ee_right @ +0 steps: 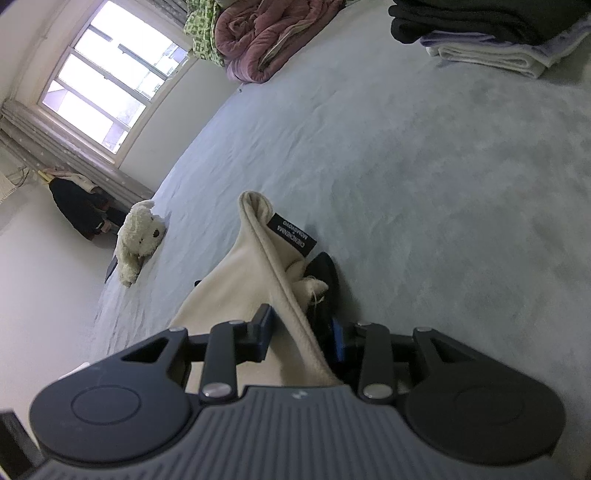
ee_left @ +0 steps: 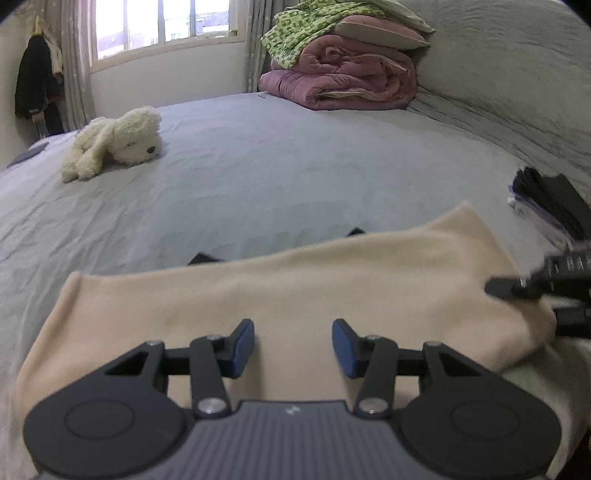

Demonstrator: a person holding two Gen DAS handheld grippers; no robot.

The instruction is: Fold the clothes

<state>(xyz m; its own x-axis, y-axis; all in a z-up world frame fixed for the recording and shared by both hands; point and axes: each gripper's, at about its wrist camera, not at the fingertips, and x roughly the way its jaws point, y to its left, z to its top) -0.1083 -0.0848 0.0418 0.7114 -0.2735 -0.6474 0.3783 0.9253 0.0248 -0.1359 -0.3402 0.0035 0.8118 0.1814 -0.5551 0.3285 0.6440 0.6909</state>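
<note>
- White plush dog lying at the frame's left on the grey bed.
- Folded mauve quilt at upper centre, green patterned cloth on top.
- Window upper left; dark coat hanging beside it.

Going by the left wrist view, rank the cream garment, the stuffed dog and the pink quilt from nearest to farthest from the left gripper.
1. The cream garment lies right under the left gripper, whose jaws are open above it.
2. The stuffed dog is farther up the bed, to the left.
3. The pink quilt is farthest, folded at the far edge of the bed, right of centre, near the window.
</note>
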